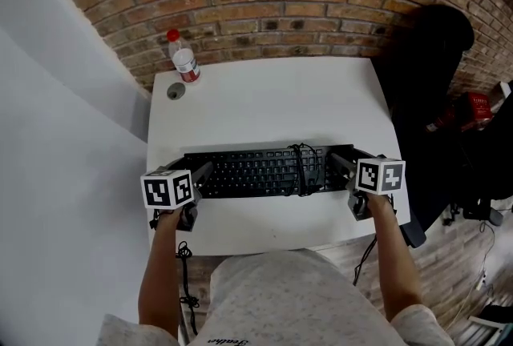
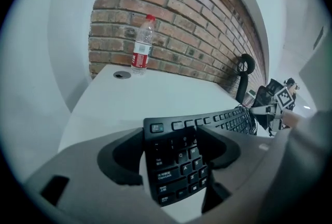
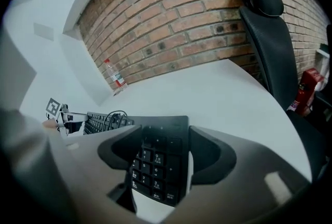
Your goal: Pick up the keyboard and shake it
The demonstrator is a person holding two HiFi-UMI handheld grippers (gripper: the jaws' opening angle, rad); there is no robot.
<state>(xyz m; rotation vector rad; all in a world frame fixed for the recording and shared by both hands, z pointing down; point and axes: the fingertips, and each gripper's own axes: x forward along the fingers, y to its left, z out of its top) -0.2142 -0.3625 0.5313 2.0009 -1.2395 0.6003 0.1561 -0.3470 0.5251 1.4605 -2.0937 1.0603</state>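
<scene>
Against keyboard [image 1: 256, 170] ends, wide-spread fingers [image 2: 119, 159].

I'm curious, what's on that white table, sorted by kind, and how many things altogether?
keyboard: 1
plastic bottle: 1
small grey disc: 1
Total: 3
</scene>
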